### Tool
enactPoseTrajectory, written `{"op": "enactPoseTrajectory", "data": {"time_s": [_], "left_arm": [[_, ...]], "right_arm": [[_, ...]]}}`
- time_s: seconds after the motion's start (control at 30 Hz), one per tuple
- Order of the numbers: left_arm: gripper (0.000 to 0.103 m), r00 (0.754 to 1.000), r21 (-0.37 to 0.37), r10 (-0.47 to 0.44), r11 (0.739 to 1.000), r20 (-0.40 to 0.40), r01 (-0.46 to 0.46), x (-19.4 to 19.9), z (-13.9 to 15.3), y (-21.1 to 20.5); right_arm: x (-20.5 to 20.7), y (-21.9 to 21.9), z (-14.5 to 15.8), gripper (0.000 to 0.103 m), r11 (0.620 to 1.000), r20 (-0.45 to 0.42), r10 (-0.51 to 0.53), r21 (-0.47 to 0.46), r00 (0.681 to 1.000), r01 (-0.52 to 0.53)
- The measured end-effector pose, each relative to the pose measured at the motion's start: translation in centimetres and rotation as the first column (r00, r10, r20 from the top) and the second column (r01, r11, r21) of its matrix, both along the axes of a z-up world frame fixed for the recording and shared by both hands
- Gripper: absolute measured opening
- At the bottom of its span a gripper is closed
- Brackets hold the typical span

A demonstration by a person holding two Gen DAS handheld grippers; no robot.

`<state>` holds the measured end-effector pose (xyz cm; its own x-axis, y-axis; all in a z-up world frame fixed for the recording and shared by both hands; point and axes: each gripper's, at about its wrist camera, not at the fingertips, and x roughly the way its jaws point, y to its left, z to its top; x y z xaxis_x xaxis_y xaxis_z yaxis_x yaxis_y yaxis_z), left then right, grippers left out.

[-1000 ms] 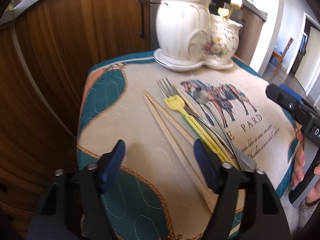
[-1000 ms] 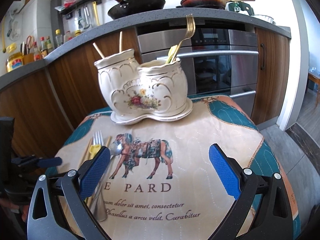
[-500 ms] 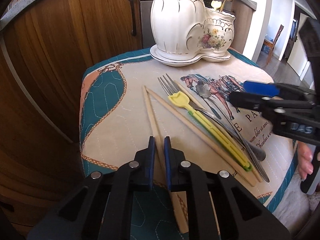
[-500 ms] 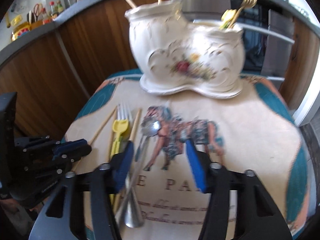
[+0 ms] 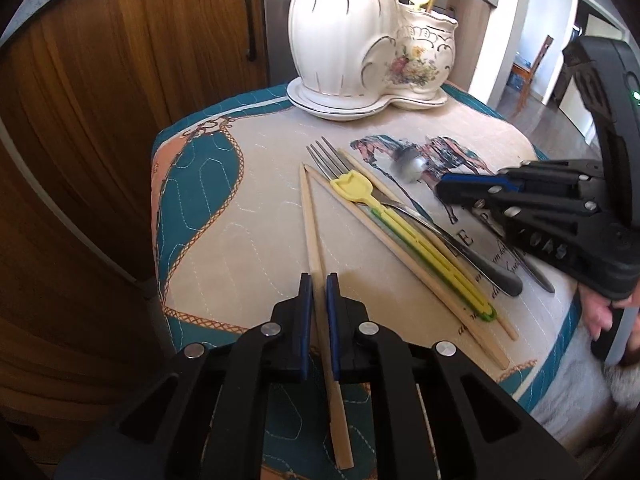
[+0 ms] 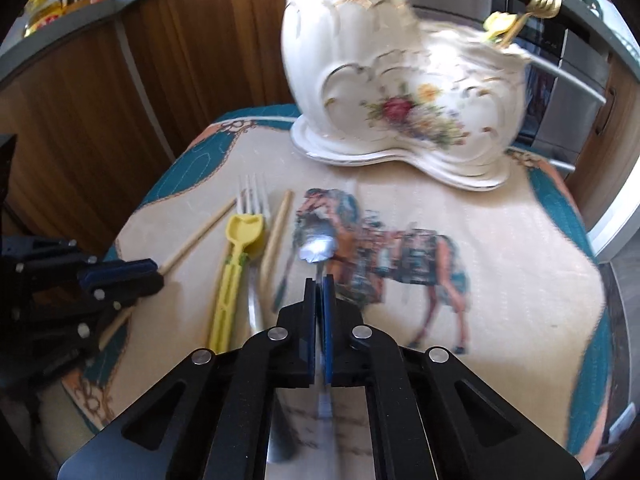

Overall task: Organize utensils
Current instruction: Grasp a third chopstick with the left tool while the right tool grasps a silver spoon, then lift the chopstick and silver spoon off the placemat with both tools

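Left gripper point(image 5: 317, 294) clamps a wooden chopstick point(image 5: 316, 248); right gripper point(image 6: 319, 292) is closed on the spoon point(image 6: 318, 249)

The left gripper point(image 5: 317, 280) sat low at the near left, its blue pads point(image 5: 305, 300) pinched onto a chopstick point(image 5: 312, 232). The right gripper point(image 6: 319, 286) reached in from the near right, clamped on a spoon point(image 6: 318, 248) handle.

Dark wooden cabinets point(image 5: 120, 80), steel oven point(image 6: 576, 80), grey countertop point(image 6: 72, 20), chair point(image 5: 534, 64) beyond a doorway
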<state>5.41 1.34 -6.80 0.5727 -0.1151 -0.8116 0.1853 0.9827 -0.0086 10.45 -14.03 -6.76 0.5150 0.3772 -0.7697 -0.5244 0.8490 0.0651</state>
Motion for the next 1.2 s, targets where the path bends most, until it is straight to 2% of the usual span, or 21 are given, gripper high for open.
{"op": "enactPoseTrajectory", "data": {"time_s": [0.2, 0.33, 0.43, 0.5, 0.6, 0.63, 0.67, 0.7, 0.77, 0.87, 1.03, 1.2], "left_arm": [[0.01, 0.999, -0.026, 0.032, 0.999, -0.021, -0.033, 0.5, 0.0, 0.4], [0.02, 0.999, -0.033, 0.042, 0.999, -0.022, -0.043, 0.9, 0.0, 0.3], [0.022, 0.998, -0.002, 0.054, 0.999, -0.02, -0.054, 1.3, 0.1, 0.0], [0.022, 0.998, 0.017, 0.056, 0.998, -0.024, -0.055, 1.4, 0.1, -0.2], [0.022, 0.998, 0.021, 0.062, 0.998, -0.025, -0.061, 1.5, 0.1, 0.0], [0.018, 0.998, 0.022, 0.063, 0.998, -0.024, -0.062, 1.5, 0.1, 0.0], [0.009, 0.997, 0.037, 0.071, 0.997, -0.021, -0.071, 1.6, 0.0, 0.1], [0.006, 0.997, 0.05, 0.078, 0.996, -0.017, -0.078, 1.6, 0.0, 0.3], [0.006, 0.997, 0.024, 0.081, 0.996, -0.019, -0.081, 1.7, 0.1, 0.9], [0.006, 0.996, 0.009, 0.093, 0.996, -0.012, -0.093, 1.7, 0.1, 1.5], [0.005, 0.994, -0.029, 0.104, 0.994, 0.039, -0.103, 1.3, 1.0, 2.2], [0.005, 0.983, -0.078, 0.108, 0.992, 0.151, -0.097, 0.7, 3.6, 2.8]], "right_arm": [[-0.2, -3.2, 0.1, 0.004, 1.0, -0.022, -0.001, -0.017, 1.0, 0.001], [-0.1, -3.9, -0.2, 0.004, 0.999, -0.063, 0.01, -0.034, 0.998, -0.012], [-0.4, -3.4, -0.3, 0.008, 0.997, -0.056, 0.025, -0.067, 0.998, -0.029], [-0.4, -3.0, -0.6, 0.014, 0.996, -0.06, 0.031, -0.077, 0.998, -0.035], [-0.6, -3.1, -0.5, 0.014, 0.996, -0.048, 0.032, -0.086, 0.998, -0.036], [-0.6, -3.1, -0.5, 0.014, 0.996, -0.041, 0.032, -0.084, 0.999, -0.035], [-0.7, -3.1, -0.6, 0.009, 0.996, -0.037, 0.036, -0.077, 0.999, -0.039], [-0.7, -3.2, -0.5, 0.004, 0.997, -0.036, 0.041, -0.069, 0.999, -0.043], [-0.9, -3.2, -0.4, 0.004, 0.998, -0.025, 0.032, -0.059, 0.999, -0.033], [-0.8, -3.5, -0.1, 0.004, 1.0, -0.015, 0.023, -0.013, 1.0, -0.023], [-1.3, -4.7, 2.2, 0.004, 0.995, 0.077, 0.004, 0.096, 0.997, -0.011], [-2.2, -6.4, 5.0, 0.004, 0.972, 0.202, -0.038, 0.233, 0.979, -0.011]]}}
